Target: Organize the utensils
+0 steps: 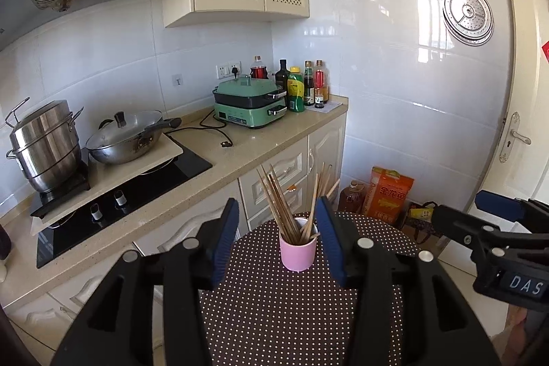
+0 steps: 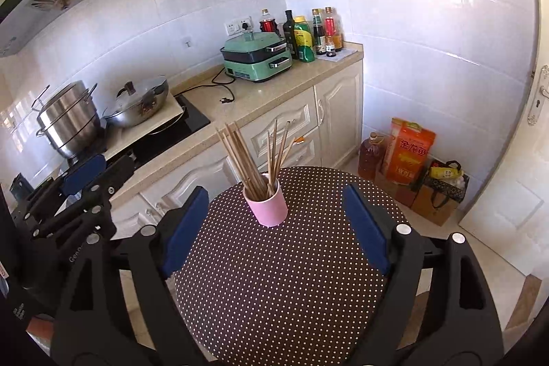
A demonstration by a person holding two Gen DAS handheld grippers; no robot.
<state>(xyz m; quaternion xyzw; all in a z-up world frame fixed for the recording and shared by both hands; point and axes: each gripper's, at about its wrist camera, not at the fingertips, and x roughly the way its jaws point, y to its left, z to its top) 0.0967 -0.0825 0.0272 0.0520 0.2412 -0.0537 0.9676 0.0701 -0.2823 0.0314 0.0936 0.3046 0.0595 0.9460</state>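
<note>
A pink cup (image 1: 298, 251) (image 2: 269, 206) holding several wooden chopsticks (image 1: 279, 198) (image 2: 245, 156) stands upright on a round stool top covered in brown dotted cloth (image 1: 274, 314) (image 2: 291, 280). The chopsticks fan out to both sides of the cup. My left gripper (image 1: 278, 210) hovers in front of and above the cup, jaws open, nothing between its blue pads (image 1: 224, 239). My right gripper (image 2: 274, 191) is also above the cloth, jaws wide open and empty. Each gripper shows at the edge of the other's view: right gripper (image 1: 480, 215), left gripper (image 2: 85, 174).
A beige counter (image 1: 260, 139) runs along the left with a black hob (image 1: 137, 191), steel pot (image 1: 44, 143), lidded wok (image 1: 127, 139), green electric cooker (image 1: 250, 105) and several bottles (image 1: 302, 84). An orange rice bag (image 1: 389, 194), oil bottle (image 2: 372, 156) and bags sit on the floor by a door (image 1: 514, 139).
</note>
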